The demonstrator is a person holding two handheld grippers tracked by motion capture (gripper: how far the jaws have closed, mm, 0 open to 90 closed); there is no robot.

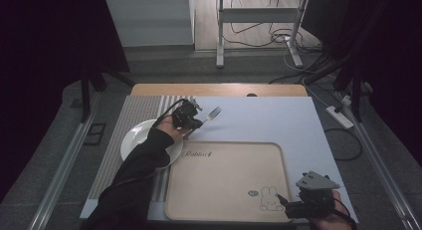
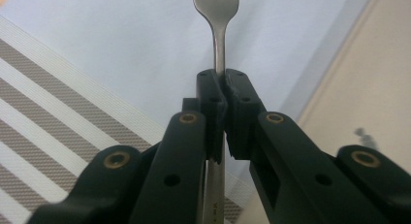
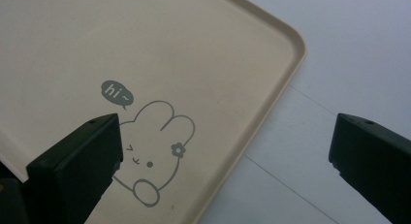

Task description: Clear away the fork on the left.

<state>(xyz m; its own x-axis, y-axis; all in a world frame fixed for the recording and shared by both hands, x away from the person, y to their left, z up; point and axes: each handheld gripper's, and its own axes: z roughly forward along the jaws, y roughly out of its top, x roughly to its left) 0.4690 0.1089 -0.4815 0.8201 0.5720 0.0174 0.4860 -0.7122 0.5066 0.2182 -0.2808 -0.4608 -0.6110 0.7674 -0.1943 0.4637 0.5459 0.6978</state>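
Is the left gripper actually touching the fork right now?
Touching. The left gripper view shows the left gripper with its fingers shut on the fork handle, no gap on either side.

The left gripper (image 2: 224,95) has its two black jaws pressed together on the neck of a fork (image 2: 218,35). The fork stands straight up the middle of the view: its head rises past the jaw tips to the top edge, with the tines cut off there, and its handle runs down between the jaws to the bottom edge. Behind the fork lies a pale blue mat (image 2: 145,44). Left of the fork is a striped cloth (image 2: 43,112); right of it, a beige tray (image 2: 373,88).
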